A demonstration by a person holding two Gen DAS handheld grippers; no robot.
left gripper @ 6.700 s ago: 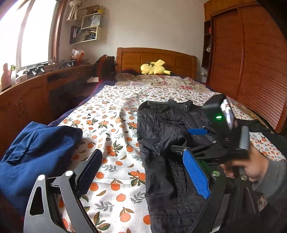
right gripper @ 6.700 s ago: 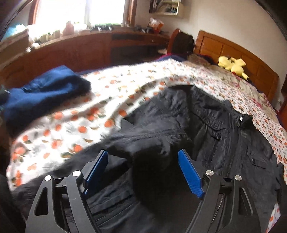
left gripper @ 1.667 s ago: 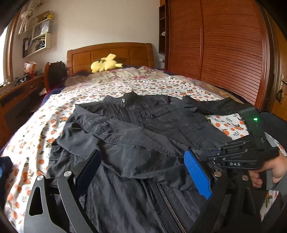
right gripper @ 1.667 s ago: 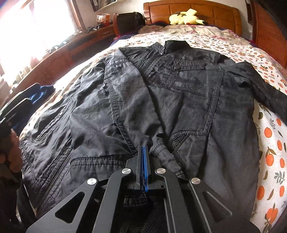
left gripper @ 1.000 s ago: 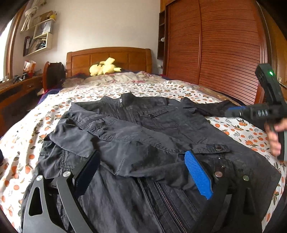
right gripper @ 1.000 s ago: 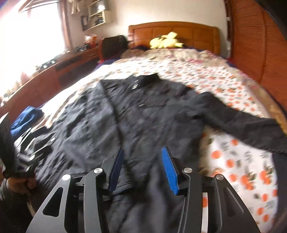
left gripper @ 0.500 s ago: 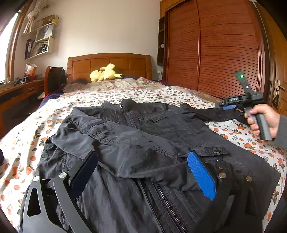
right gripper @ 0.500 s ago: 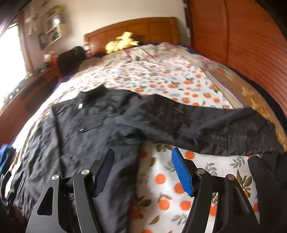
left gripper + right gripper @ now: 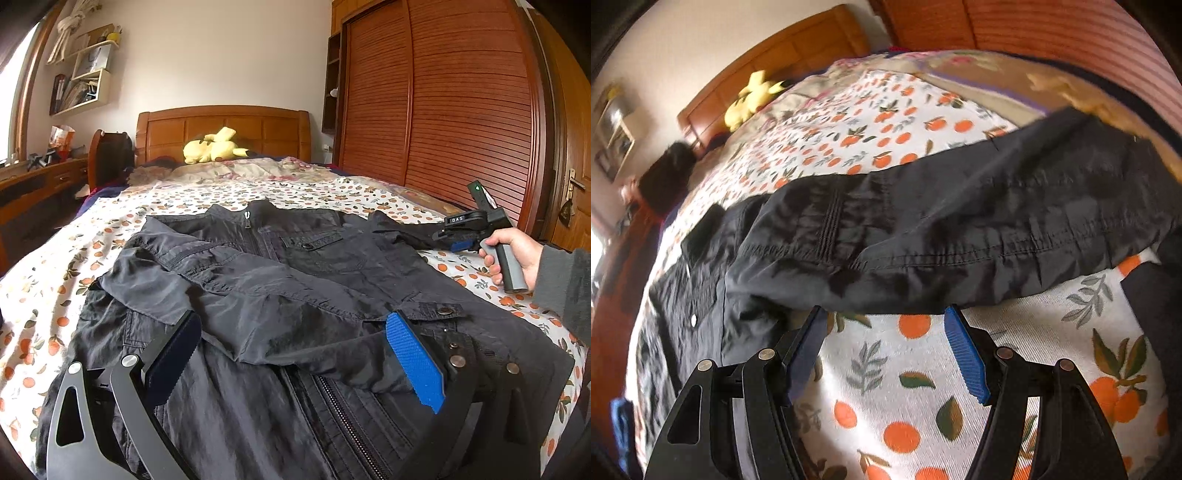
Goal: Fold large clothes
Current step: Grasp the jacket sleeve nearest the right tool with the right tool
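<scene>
Right hand-held gripper (image 9: pixel 884 325) gapes (nothing clamped) beside jacket sleeve (image 9: pixel 960 229).

Both tongs are black skeletal frames with silver rivets and ridged blue pads (image 9: pixel 413 363). The right tongs (image 9: pixel 456 242) carry a grey handle, white lettering and a green light on top. Behind them sits a grey knit sleeve (image 9: pixel 563 284).

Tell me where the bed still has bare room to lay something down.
Bare sheet lies between the jacket collar and the pillows, and in a strip left of the jacket. The jacket crowds the middle; its outstretched sleeve crosses the right side.
</scene>
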